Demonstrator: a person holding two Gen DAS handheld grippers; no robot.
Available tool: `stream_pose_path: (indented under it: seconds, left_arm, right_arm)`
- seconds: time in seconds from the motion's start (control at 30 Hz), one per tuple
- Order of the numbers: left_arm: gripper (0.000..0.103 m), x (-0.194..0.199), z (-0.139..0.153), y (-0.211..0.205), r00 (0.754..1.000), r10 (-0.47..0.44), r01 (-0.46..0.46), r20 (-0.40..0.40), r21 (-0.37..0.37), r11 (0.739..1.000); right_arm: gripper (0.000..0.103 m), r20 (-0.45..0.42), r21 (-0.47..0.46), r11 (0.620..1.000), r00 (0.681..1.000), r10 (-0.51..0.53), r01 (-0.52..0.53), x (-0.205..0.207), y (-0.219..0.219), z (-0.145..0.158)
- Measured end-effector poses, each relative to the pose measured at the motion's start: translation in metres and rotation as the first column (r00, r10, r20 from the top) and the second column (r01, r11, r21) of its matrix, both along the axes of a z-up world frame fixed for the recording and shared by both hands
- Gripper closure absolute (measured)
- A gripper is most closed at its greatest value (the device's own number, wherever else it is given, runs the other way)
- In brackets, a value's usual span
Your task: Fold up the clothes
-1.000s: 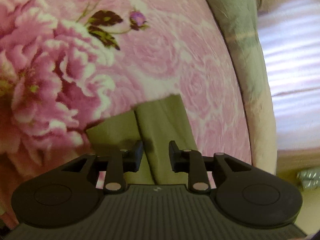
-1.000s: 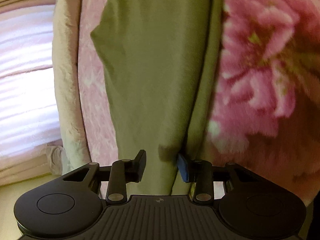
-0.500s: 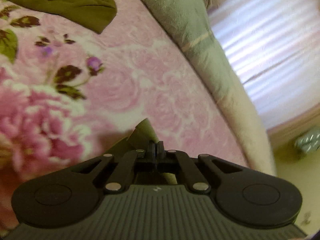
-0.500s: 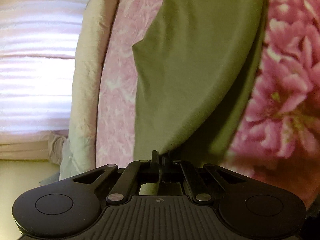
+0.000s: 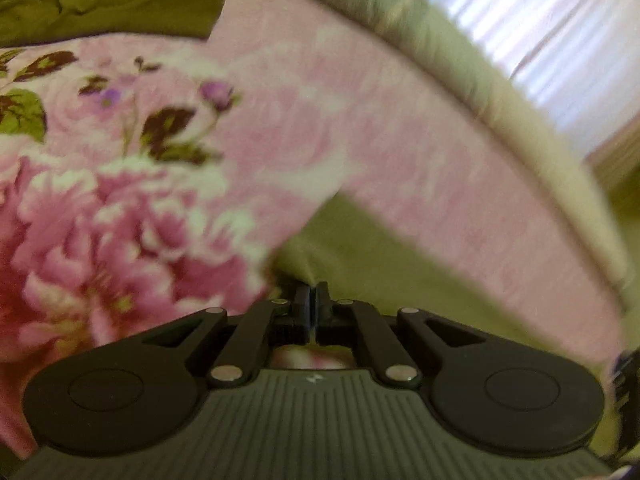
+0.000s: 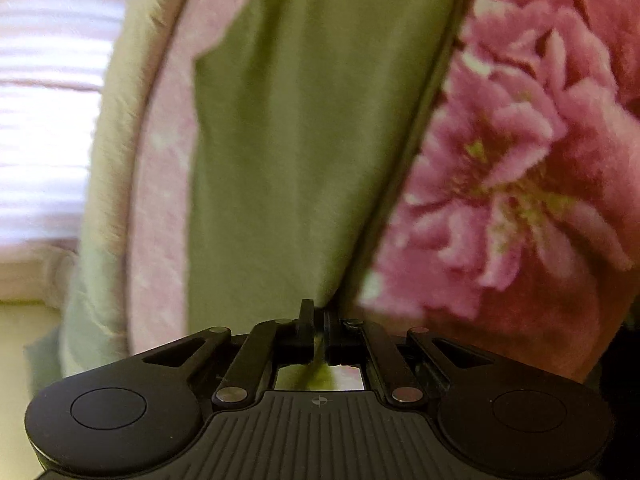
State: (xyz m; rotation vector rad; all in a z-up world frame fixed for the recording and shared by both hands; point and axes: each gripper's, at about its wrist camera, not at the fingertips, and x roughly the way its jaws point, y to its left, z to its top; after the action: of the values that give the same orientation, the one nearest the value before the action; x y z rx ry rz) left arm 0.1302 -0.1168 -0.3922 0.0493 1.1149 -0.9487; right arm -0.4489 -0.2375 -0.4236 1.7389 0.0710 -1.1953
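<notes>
- A bed is covered with a pink floral blanket [image 5: 280, 128], printed with big pink blooms and dark leaves; along its far side runs a pale greenish bedcover edge [image 5: 500, 92], and behind that hangs a light striped curtain [image 5: 532, 28].
- In the right wrist view the same blanket [image 6: 520, 168] fills the right side, the pale bedcover edge [image 6: 108, 168] the left, with the curtain [image 6: 44, 120] beyond it.
- The olive-green garment [image 6: 288, 152] lies stretched over the blanket as a long flat panel, running away from the right tongs [image 6: 319, 316] toward the top of that view.
- The right tongs are pinched tight on the near edge of the garment; a sliver of green cloth shows between the jaws.
- In the left wrist view another part of the olive-green garment [image 5: 384, 256] spreads from the left tongs [image 5: 311, 294] toward the right, lying on the pink blanket.
- The left tongs are nearly closed, gripping an edge of that cloth; their jaws have just eased apart a hair, with the fabric between them.
- A bunched heap of dark olive cloth [image 5: 104, 0] sits at the far upper left on the blanket, well apart from the tongs; whether it belongs to the same garment cannot be told.
- The left wrist view is blurred.
</notes>
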Motion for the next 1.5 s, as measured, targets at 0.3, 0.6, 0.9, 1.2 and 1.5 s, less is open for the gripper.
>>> stream_pose_path:
  seconds: [0.3, 0.6, 0.9, 1.2, 1.5]
  left_arm:
    - [0.094, -0.005, 0.027, 0.012, 0.985, 0.170, -0.170, 0.006, 0.023, 0.985]
    - [0.094, -0.061, 0.033, -0.032, 0.994, 0.049, -0.049, -0.095, -0.003, 0.999]
    - [0.094, -0.112, 0.028, -0.074, 0.990, -0.064, 0.065, -0.123, 0.004, 0.998]
    - [0.094, -0.157, 0.023, -0.095, 0.987, -0.105, 0.109, -0.119, 0.033, 0.993]
    - [0.094, -0.232, 0.020, -0.138, 0.972, -0.225, 0.225, -0.075, 0.000, 0.974]
  right_arm:
    - [0.046, -0.085, -0.099, 0.993, 0.994, -0.065, 0.056, -0.043, -0.001, 0.036]
    - [0.070, 0.017, -0.046, 0.966, 0.967, -0.254, 0.254, -0.105, -0.012, 0.017]
    - [0.103, 0.013, -0.087, 0.975, 0.979, -0.204, 0.204, -0.124, -0.007, 0.019]
    - [0.084, -0.063, -0.060, 0.989, 0.988, -0.140, 0.137, -0.144, -0.003, 0.026]
    - [0.057, -0.558, -0.212, 0.903, 0.805, 0.203, -0.374, -0.143, -0.067, 0.075]
